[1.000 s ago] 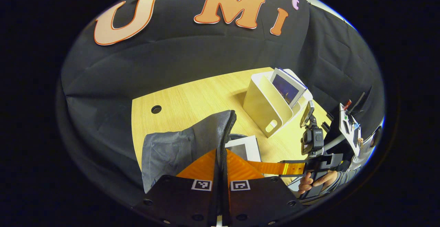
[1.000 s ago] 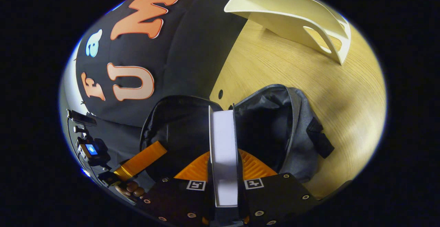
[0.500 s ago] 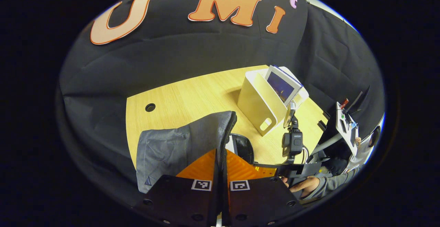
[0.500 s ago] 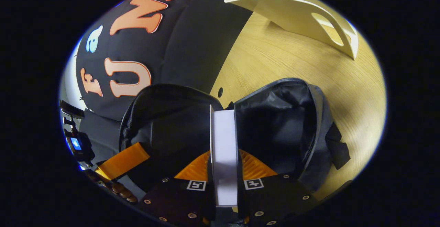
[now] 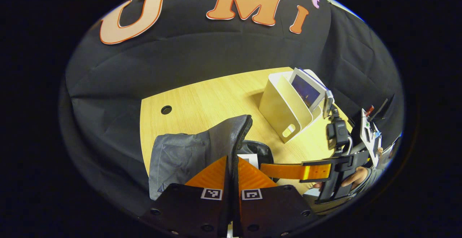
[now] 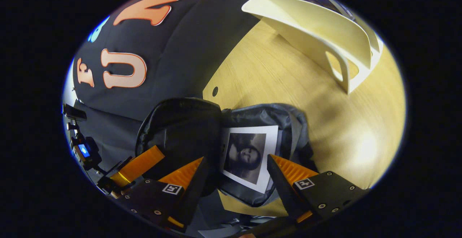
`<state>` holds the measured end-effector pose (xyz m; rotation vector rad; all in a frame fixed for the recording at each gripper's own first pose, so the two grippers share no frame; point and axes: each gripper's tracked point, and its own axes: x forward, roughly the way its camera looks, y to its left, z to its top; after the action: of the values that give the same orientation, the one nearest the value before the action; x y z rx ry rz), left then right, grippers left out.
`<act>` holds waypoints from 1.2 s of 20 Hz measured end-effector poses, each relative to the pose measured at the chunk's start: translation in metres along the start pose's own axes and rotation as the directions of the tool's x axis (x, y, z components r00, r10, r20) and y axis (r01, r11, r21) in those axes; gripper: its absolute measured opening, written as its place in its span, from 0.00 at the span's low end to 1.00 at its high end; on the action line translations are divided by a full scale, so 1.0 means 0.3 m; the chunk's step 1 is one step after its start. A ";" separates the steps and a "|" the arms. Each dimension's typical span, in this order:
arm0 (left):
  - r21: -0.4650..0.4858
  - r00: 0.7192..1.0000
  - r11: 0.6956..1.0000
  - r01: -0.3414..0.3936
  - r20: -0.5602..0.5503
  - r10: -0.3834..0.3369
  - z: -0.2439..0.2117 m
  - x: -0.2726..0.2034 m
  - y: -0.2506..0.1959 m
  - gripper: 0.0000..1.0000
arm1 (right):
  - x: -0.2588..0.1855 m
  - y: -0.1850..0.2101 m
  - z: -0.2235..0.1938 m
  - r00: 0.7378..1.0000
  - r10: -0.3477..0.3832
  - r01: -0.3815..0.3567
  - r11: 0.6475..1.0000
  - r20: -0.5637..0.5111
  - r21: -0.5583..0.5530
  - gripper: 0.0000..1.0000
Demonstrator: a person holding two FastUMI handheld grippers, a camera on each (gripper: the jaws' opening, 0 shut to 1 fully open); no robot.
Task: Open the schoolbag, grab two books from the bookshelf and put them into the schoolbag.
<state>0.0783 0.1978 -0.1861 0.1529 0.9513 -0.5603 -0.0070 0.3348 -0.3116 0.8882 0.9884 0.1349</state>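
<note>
The grey schoolbag (image 5: 180, 151) lies open on the wooden table (image 5: 209, 97). My left gripper (image 5: 232, 157) is shut on the zipper edge of its raised flap. In the right gripper view, a book (image 6: 249, 155) with a portrait cover lies flat inside the schoolbag (image 6: 180, 122), and my right gripper (image 6: 236, 166) hangs open just above it, touching nothing. The left gripper (image 6: 151, 155) is at the bag's left rim. The cream bookshelf (image 5: 285, 108) holds another book (image 5: 306, 92) with a dark cover. The right gripper (image 5: 274, 170) reaches over the bag's mouth.
The bookshelf (image 6: 317, 32) stands on the table (image 6: 288, 86) beyond the bag, with bare wood between them. A cable hole (image 5: 166, 109) sits near the table's far edge. A hand (image 5: 357, 176) holds the right gripper at the right. Black cloth walls close in behind.
My right gripper has opened and let go of the white book, which now lies flat in the bag, and has drawn back a little. The left gripper still holds the flap.
</note>
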 end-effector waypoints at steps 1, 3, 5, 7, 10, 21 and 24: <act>-0.008 1.000 1.000 -0.007 0.001 0.007 -0.005 0.000 -0.004 0.06 | -0.023 -0.018 0.016 1.000 -0.022 0.022 0.999 0.002 -0.025 0.97; -0.001 0.999 0.999 -0.033 -0.003 0.033 -0.016 0.002 0.003 0.06 | -0.081 -0.033 0.063 0.999 -0.032 0.033 0.998 0.014 -0.057 0.98; -0.003 0.999 0.999 -0.053 -0.006 0.053 -0.017 0.003 -0.005 0.05 | -0.144 -0.055 0.109 0.998 -0.054 0.056 0.995 0.022 -0.085 0.98; -0.011 0.998 0.998 -0.069 -0.016 0.068 -0.024 0.009 -0.005 0.06 | -0.215 -0.096 0.178 0.994 -0.094 0.100 0.985 0.049 -0.143 0.98; -0.025 0.996 0.996 -0.088 -0.024 0.087 -0.025 0.024 -0.018 0.06 | -0.326 -0.132 0.284 0.984 -0.154 0.173 0.954 0.094 -0.247 0.98; -0.051 0.989 0.989 -0.142 -0.056 0.139 -0.053 0.061 -0.046 0.06 | -0.628 -0.159 0.639 0.940 -0.308 0.339 0.794 0.146 -0.504 0.98; -0.070 0.986 0.985 -0.158 -0.062 0.154 -0.055 0.061 -0.039 0.06 | -0.659 -0.175 0.741 0.922 -0.354 0.378 0.748 0.155 -0.546 0.98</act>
<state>0.0686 0.1867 -0.2090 0.1749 1.0041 -0.3771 0.0367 0.0754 -0.1629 0.1330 0.9891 0.0665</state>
